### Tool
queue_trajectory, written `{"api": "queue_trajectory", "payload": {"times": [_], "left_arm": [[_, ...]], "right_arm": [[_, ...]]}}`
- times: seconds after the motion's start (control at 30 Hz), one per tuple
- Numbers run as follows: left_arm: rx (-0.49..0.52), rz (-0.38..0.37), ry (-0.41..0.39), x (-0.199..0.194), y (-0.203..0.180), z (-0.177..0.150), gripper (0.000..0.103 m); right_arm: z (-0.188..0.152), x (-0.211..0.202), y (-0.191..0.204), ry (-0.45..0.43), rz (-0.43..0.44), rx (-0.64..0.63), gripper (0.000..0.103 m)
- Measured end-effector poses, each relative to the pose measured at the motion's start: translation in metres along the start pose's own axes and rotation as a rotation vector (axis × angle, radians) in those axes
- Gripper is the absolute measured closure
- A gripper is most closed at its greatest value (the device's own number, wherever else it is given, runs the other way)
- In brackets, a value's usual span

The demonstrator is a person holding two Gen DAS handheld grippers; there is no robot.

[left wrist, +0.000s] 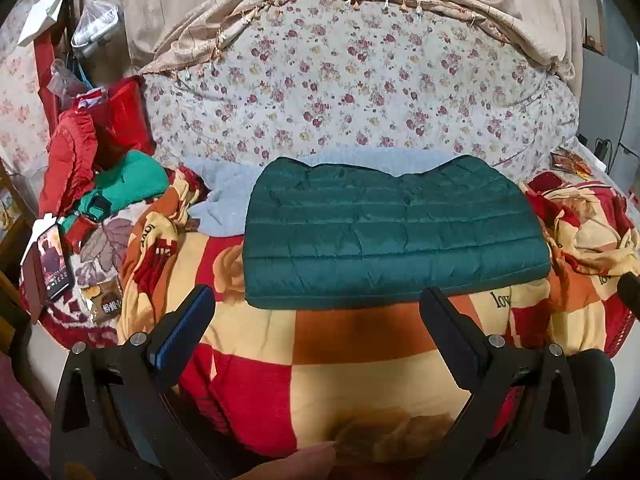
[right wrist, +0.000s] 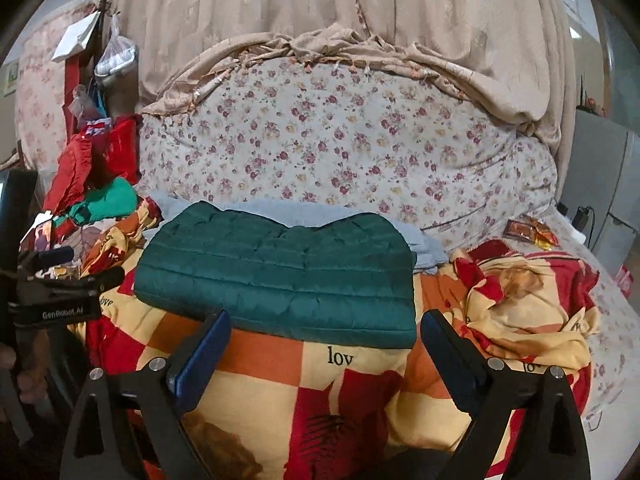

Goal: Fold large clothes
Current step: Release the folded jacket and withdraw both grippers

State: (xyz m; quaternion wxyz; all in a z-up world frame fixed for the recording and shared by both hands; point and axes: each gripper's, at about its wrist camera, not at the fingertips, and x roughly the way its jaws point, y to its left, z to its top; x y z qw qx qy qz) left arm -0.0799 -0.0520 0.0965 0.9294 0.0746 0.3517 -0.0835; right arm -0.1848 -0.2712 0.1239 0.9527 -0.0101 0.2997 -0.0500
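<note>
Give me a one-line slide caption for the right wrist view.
Folded green quilted jacket lies on the checked blanket; open right gripper empty in front.

Just beyond the jaws lies the quilted jacket, a dark green puffer cloth with a slight satin sheen, stitched in horizontal channels. Beneath the jaws spreads the checked blanket, soft, matt printed fleece. The left gripper is matt black plastic with blue, finely textured pads and small bright metal pins. Farther off, the floral cover is matt cotton-like cloth.
</note>
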Motion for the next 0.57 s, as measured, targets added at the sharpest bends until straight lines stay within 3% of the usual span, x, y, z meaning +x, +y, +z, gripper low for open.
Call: {"api": "queue_trajectory", "payload": {"times": [0.57], "left_arm": [[0.005, -0.055, -0.021, -0.0101, -0.0076, -0.0014, 0.001]], "right_arm": [[-0.004, -0.0035, -0.0026, 0.0, 0.003, 0.007, 0.009]]}}
